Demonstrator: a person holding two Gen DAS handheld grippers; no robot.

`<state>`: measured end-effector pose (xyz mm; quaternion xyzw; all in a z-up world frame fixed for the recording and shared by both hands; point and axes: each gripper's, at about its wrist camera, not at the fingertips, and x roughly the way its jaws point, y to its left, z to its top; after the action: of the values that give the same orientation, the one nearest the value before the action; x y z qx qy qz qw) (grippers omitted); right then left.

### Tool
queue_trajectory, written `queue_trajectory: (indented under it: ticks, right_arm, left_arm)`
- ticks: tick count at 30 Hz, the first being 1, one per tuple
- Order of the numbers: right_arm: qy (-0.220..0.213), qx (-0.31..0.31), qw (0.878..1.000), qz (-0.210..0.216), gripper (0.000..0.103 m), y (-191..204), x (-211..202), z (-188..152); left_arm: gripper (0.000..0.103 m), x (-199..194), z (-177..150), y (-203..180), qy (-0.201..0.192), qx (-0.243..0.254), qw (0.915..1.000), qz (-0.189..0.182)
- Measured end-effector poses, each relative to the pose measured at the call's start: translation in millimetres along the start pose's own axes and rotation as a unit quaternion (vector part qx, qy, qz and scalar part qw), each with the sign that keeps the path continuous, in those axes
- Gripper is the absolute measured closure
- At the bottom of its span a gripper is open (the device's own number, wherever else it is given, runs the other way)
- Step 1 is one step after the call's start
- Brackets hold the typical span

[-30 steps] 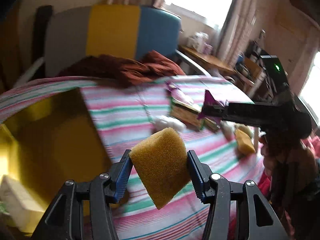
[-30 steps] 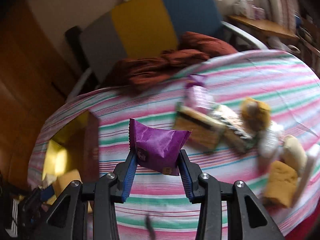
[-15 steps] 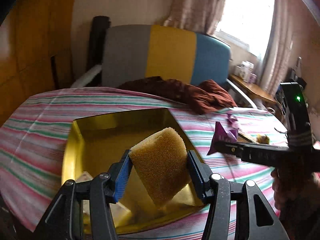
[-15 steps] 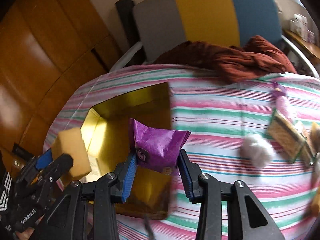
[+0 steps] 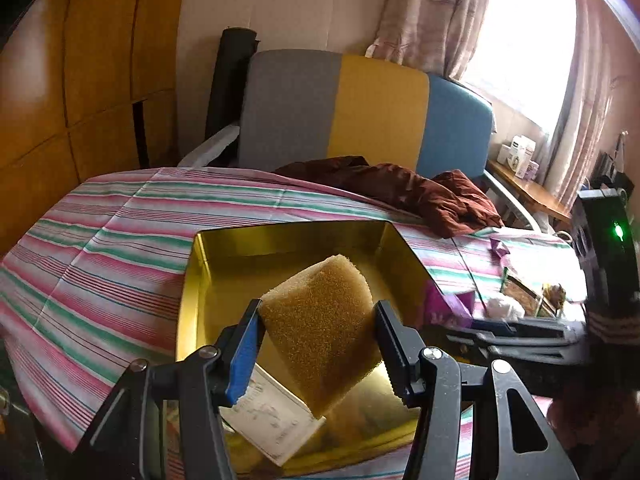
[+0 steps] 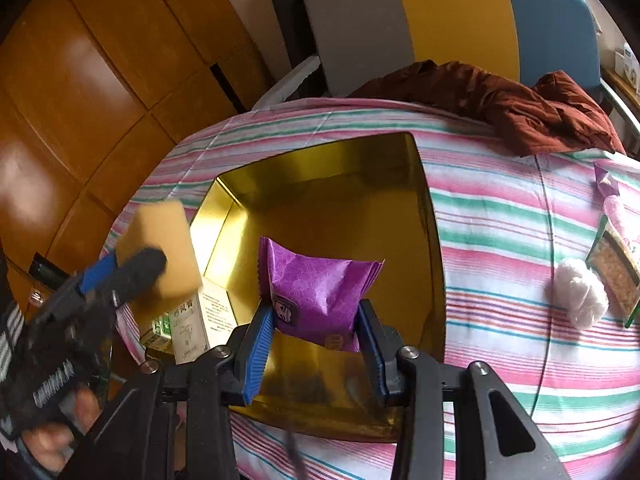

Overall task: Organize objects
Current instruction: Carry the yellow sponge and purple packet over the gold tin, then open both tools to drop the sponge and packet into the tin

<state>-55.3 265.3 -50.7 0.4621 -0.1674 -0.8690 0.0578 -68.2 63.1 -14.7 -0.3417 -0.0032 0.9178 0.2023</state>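
My left gripper [image 5: 316, 332] is shut on a yellow-brown sponge [image 5: 320, 320] and hangs over the open gold tin [image 5: 280, 236] on the striped tablecloth. In the right wrist view that sponge [image 6: 164, 244] shows at the tin's left rim, still in the left gripper [image 6: 132, 268]. Over the same gold tin [image 6: 424, 184], my right gripper [image 6: 316, 328] is shut on a purple snack packet [image 6: 316, 284]. The packet [image 5: 444, 304] and the right gripper's black fingers [image 5: 516, 328] also show at the right of the left wrist view. A white carton [image 6: 200, 320] lies in the tin's near left corner.
A dark red cloth [image 6: 520, 108] lies at the table's far edge before a grey, yellow and blue chair [image 5: 360, 112]. To the right lie a white fluffy ball [image 6: 580, 296], a flat snack pack [image 6: 616, 268] and another purple wrapper [image 6: 606, 180]. Wooden panelling [image 6: 80, 80] stands at left.
Both grippers have swung left from the pile of items to above the gold tin, each still holding its object. The tin now fills the middle of both views.
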Motion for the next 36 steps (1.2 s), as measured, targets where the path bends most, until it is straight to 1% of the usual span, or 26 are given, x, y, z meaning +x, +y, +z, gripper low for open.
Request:
queue_trajectory:
  ticks: [5, 9, 11, 15, 19, 28, 30, 31, 32, 36]
  right_arm:
    - [0.014, -0.005, 1.000, 0.002, 0.062, 3, 8, -4]
    - [0.024, -0.006, 1.000, 0.008, 0.062, 6, 15, -5]
    - [0.030, -0.008, 0.999, 0.013, 0.062, 8, 19, -7]
    - [0.039, -0.010, 0.999, 0.017, 0.062, 11, 24, -12]
    - [0.049, -0.012, 0.998, 0.023, 0.061, 14, 30, -17]
    - [0.062, -0.020, 0.998, 0.026, 0.061, 20, 38, -24]
    - [0.066, -0.023, 0.997, 0.028, 0.057, 21, 40, -24]
    - [0.070, -0.022, 0.997, 0.028, 0.054, 22, 41, -25]
    - [0.072, -0.021, 0.997, 0.031, 0.054, 22, 42, -26]
    - [0.074, -0.026, 0.996, 0.034, 0.054, 26, 45, -28]
  left_arm:
    - [0.047, 7, 14, 23, 0.000, -0.006, 1.0000, 0.005]
    - [0.047, 16, 23, 37, 0.007, -0.009, 0.9998, 0.019]
    - [0.047, 22, 25, 43, 0.012, -0.012, 0.9997, 0.020]
    - [0.047, 29, 26, 52, 0.019, -0.013, 0.9991, 0.036]
    - [0.046, 34, 24, 55, 0.026, -0.007, 0.9987, 0.043]
    - [0.044, 41, 20, 60, 0.034, -0.013, 0.9980, 0.051]
    - [0.044, 41, 20, 60, 0.033, -0.013, 0.9979, 0.054]
    - [0.042, 40, 19, 59, 0.032, -0.014, 0.9980, 0.054]
    - [0.039, 39, 19, 59, 0.030, -0.015, 0.9980, 0.053]
    - [0.038, 32, 17, 56, 0.021, -0.017, 0.9980, 0.058]
